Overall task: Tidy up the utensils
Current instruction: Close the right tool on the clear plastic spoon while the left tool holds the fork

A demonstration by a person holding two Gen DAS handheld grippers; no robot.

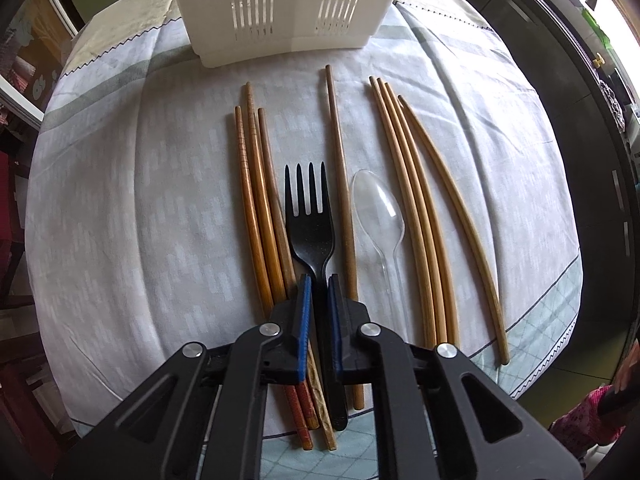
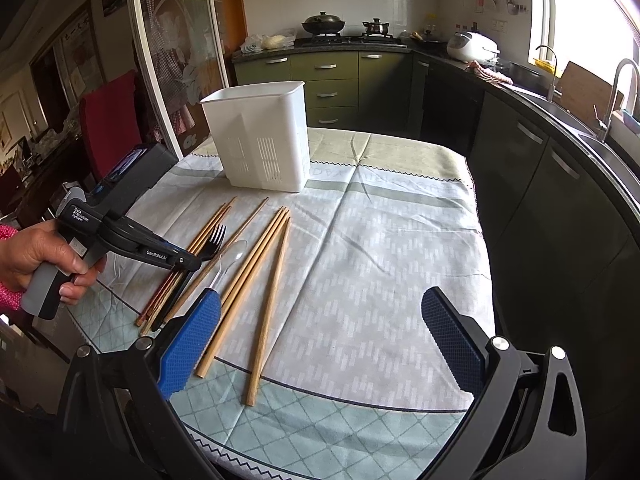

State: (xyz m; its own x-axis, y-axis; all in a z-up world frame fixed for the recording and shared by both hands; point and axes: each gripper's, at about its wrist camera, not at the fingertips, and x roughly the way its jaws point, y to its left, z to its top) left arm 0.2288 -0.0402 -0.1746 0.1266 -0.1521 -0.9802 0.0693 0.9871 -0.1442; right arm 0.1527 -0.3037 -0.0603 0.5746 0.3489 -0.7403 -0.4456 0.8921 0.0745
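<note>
Fork in the left claw, jaws pinched on its handle, not yet lifted off the desk.
White caddy waits beyond; chopsticks and clear spoon lie unsorted; right claw hangs wide open, empty. Barely begun.

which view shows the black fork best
The left wrist view. There the fork lies straight ahead, tines and neck plain, its handle running between the narrowed fingers of the left gripper. The right wrist view shows only the small fork head from the side; that gripper's body covers most of its handle.
</note>
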